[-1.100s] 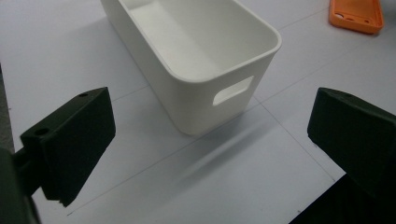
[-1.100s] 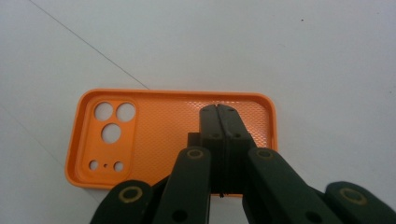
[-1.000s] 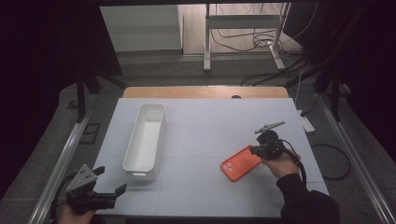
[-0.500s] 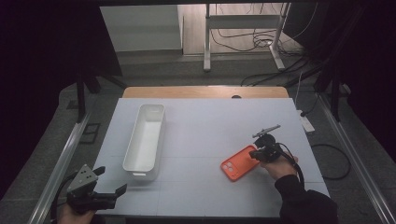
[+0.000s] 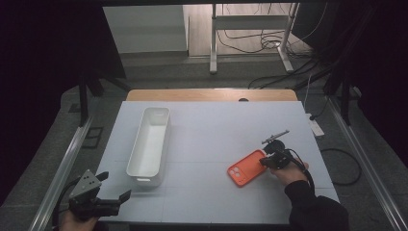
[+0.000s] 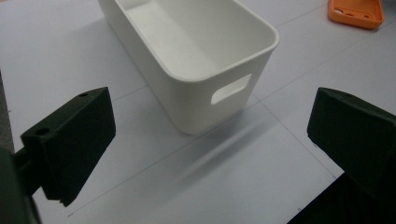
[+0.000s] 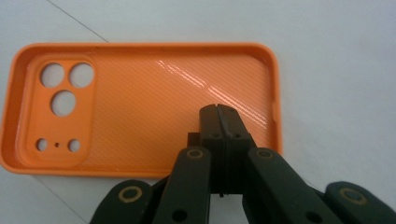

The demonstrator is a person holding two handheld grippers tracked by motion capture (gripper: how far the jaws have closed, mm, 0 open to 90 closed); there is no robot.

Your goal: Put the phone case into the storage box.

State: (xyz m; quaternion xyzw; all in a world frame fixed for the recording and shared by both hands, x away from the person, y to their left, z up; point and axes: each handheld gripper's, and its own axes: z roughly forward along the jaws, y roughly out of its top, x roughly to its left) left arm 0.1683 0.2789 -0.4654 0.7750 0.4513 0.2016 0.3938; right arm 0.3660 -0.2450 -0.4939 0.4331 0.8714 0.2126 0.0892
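Fingers of the right gripper (image 7: 218, 108) pressed together over the orange plastic phone case (image 7: 140, 109), having descended; case flat on table, ungrasped. Left gripper (image 6: 205, 140) spread, near white plastic bin (image 6: 196, 56).

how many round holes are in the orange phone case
6 holes, all at the camera end of the case: three large ones clustered, and below them two small ones with a tiny one between.

Table (image 5: 216, 125) evenly lit amid dark surroundings; glare streaks the phone case (image 7: 140, 107); soft shadow beside the bin (image 6: 196, 65).
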